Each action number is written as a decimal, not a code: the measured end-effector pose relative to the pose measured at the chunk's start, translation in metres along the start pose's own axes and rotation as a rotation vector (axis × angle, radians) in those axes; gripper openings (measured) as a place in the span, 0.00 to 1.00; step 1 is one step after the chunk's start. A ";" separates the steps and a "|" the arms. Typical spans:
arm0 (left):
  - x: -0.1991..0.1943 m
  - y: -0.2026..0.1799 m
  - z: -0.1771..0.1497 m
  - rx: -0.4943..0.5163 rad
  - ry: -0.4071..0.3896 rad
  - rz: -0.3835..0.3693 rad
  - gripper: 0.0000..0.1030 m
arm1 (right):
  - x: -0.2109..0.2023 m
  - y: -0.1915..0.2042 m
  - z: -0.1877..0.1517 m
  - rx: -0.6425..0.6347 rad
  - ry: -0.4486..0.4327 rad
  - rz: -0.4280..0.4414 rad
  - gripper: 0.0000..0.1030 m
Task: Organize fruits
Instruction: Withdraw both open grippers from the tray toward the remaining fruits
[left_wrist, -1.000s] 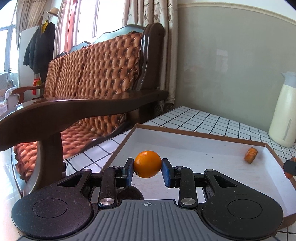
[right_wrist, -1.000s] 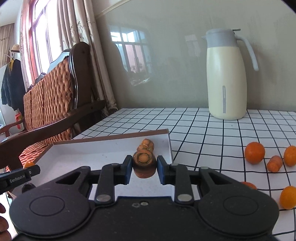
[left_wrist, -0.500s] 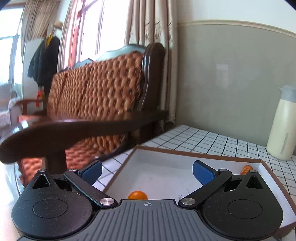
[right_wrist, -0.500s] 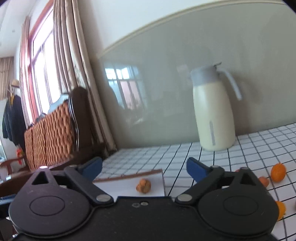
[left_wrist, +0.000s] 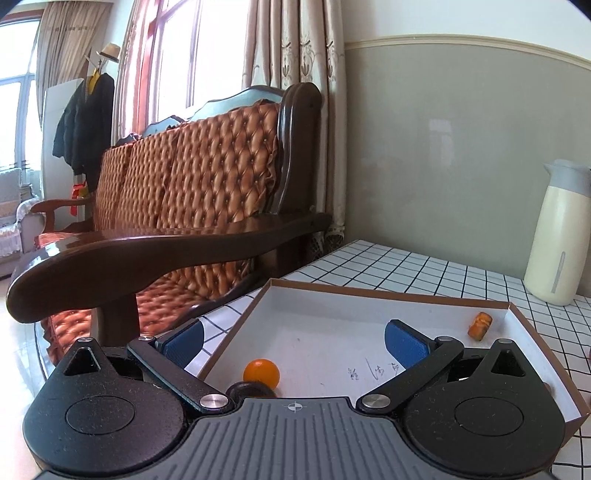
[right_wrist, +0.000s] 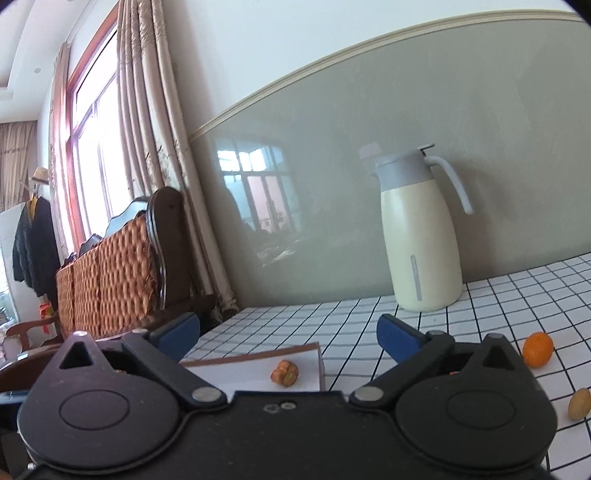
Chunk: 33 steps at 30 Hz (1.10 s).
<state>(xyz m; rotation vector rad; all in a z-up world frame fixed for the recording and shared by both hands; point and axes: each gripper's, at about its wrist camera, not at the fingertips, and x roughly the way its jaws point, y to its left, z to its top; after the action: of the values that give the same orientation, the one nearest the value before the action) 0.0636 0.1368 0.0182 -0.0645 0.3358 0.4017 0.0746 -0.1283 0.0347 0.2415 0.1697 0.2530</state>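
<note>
Both jaws spread wide, nothing between them: left gripper (left_wrist: 293, 341) low in frame above the orange (left_wrist: 260, 373); right gripper (right_wrist: 288, 334) above a brown piece (right_wrist: 284, 373). Both fruits resting loose inside the white box (left_wrist: 369, 299), seemingly sorted there; more fruit (right_wrist: 537, 349) waiting at right on the checked table (right_wrist: 517, 295).

Left gripper (left_wrist: 293, 341) gapes above orange (left_wrist: 260, 373) in box (left_wrist: 388, 293), probably untouched.

Daylight floods in from the window (left_wrist: 177, 66) on my left, blowing its panes out to white. It leaves a glossy reflection on the wall (right_wrist: 258, 184) and glare on the sofa's armrest (left_wrist: 166, 251). Both views are sharp, bowing strongly toward dark corners.
</note>
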 end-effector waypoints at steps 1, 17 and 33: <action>-0.001 -0.001 0.000 0.002 0.000 0.000 1.00 | -0.001 0.000 -0.001 -0.005 0.009 0.001 0.94; -0.036 -0.041 -0.006 0.077 -0.026 -0.098 1.00 | -0.045 -0.031 -0.001 0.001 0.067 -0.040 0.94; -0.052 -0.107 -0.022 0.144 0.011 -0.231 1.00 | -0.082 -0.071 0.002 0.020 0.086 -0.134 0.94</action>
<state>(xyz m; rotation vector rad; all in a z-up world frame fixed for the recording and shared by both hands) 0.0542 0.0164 0.0144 0.0349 0.3634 0.1478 0.0122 -0.2170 0.0294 0.2383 0.2729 0.1284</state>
